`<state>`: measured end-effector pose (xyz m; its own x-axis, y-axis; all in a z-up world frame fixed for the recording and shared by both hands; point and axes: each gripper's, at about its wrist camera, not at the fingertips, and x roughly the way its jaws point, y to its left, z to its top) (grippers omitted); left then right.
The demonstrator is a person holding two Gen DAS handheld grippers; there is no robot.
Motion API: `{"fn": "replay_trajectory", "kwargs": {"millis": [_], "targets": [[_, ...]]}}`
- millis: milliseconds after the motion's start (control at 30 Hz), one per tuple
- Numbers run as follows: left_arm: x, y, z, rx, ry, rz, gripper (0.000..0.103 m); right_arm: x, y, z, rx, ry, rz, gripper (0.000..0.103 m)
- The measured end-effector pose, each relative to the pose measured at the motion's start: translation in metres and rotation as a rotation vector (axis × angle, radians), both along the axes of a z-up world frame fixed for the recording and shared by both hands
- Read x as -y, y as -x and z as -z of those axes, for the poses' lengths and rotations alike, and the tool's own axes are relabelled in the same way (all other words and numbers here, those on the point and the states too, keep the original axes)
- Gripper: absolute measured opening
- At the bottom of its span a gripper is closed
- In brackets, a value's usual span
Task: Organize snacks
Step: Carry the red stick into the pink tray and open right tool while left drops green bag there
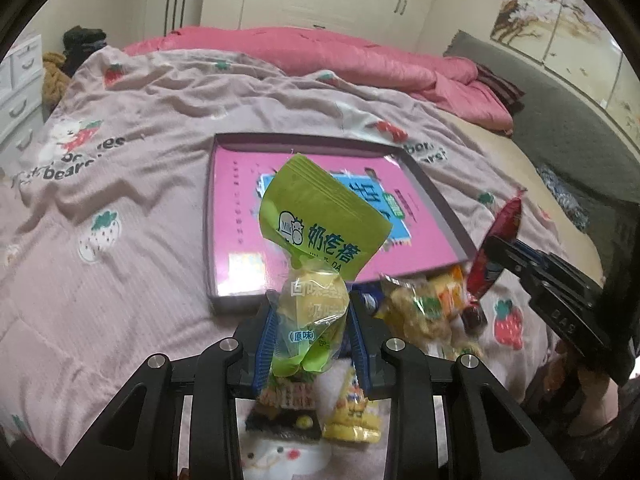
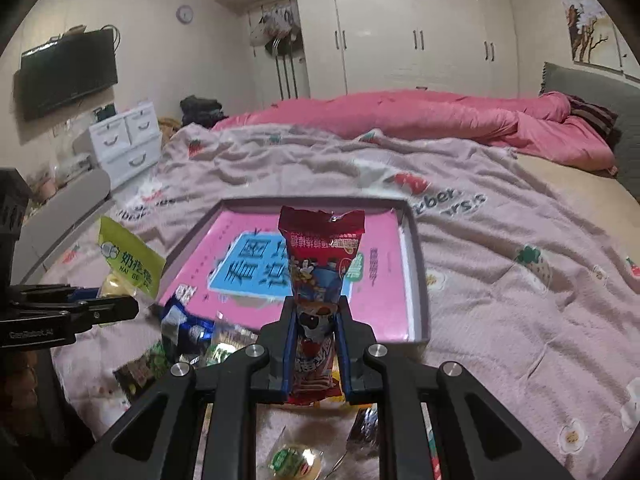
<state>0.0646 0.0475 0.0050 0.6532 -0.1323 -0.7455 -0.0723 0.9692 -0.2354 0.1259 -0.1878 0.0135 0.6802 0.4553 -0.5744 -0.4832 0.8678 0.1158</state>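
Two snack packets were up in my tongs, one per side, above the bed.

My left tongs (image 1: 310,320) were clamped on the green milk-candy packet (image 1: 320,216); my right tongs (image 2: 316,344) were clamped on the red snack packet (image 2: 320,256). Both hung over the near edge of the shallow box (image 2: 416,264) with its pink book (image 1: 240,200), loose snacks (image 1: 424,304) piled just beside that edge on the blanket (image 1: 132,200).

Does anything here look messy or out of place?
Yes. Loose snack packets lie heaped on the blanket beside the box, none inside it. Each claw grips one: left green, right red.
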Motion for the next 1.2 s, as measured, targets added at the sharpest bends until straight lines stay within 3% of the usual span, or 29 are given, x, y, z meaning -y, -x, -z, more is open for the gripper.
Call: {"fn": "replay_trajectory", "kwargs": {"millis": [367, 1200], "targets": [[-0.024, -0.03, -0.002, 0.028, 0.01, -0.08, 0.034, -0.001, -0.022, -0.011, 0.046, -0.01, 0.047, 0.018], [-0.023, -0.08, 0.04, -0.037, -0.016, -0.073, 0.034, -0.005, -0.073, 0.036, -0.079, 0.101, 0.132, 0.018]]}}
